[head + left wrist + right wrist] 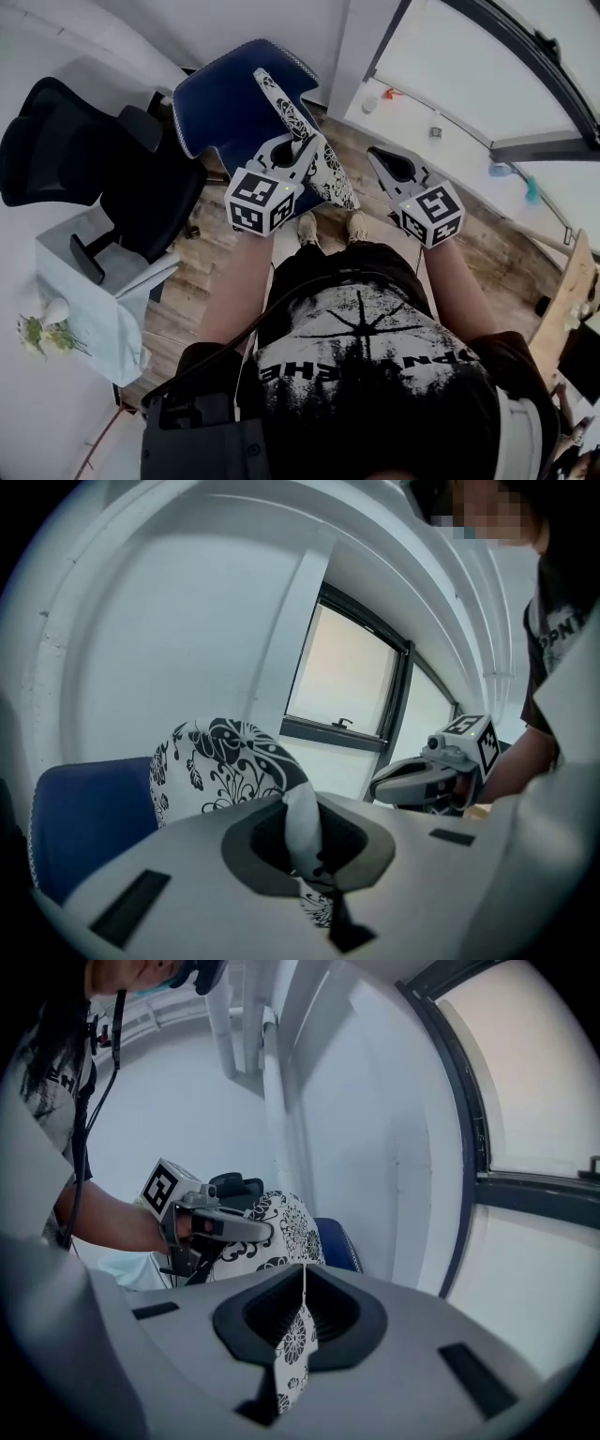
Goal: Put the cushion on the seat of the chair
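Observation:
The cushion [323, 169], white with a black floral print, hangs on edge in front of the blue chair [220, 98]. My left gripper [298, 142] is shut on its upper edge; in the left gripper view the cloth [220, 761] bunches up out of the closed jaws, with the blue chair [89, 817] behind. My right gripper [377, 155] is to the right of the cushion, shut on a thin flap of the same floral fabric [298, 1335]. Where that flap joins the cushion [286, 1227] is hidden.
A black office chair [84, 141] stands left of the blue chair. Below it is a small table with a white cloth [94, 281] and flowers [42, 333]. A white wall and a window [469, 66] are behind. The person's feet [330, 225] stand on the wooden floor [487, 244].

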### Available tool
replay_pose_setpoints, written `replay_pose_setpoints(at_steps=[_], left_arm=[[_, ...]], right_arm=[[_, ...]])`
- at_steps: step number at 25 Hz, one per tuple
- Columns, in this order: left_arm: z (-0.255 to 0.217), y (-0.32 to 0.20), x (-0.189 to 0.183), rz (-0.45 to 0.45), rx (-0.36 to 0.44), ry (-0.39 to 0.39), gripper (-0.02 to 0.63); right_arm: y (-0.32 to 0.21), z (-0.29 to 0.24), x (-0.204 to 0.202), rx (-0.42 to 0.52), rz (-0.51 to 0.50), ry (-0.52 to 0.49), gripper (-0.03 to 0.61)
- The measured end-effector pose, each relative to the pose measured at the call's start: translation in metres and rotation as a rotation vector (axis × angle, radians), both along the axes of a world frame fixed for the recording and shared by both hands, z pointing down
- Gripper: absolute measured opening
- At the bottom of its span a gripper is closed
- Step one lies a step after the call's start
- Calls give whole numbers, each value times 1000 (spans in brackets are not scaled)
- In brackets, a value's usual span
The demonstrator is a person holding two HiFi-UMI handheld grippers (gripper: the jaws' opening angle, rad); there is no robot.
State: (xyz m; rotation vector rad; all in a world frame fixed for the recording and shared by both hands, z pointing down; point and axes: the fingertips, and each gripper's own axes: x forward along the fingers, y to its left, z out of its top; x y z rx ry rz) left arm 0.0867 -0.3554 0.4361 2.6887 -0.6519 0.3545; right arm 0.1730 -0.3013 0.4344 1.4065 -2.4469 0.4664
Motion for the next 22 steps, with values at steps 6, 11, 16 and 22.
replay_pose_setpoints(at_steps=[6, 11, 16, 22], left_arm=[[23, 3, 22, -20, -47, 13, 23], [62, -1, 9, -89, -117, 36, 23], [136, -4, -15, -144, -180, -43, 23], [219, 0, -68, -248, -258, -161, 23]], right_arm=[[5, 28, 26, -53, -2, -7, 20], [5, 54, 17, -97, -47, 1, 20], [2, 81, 4, -132, -114, 25, 20], [-11, 109, -16, -109, -163, 72, 20]])
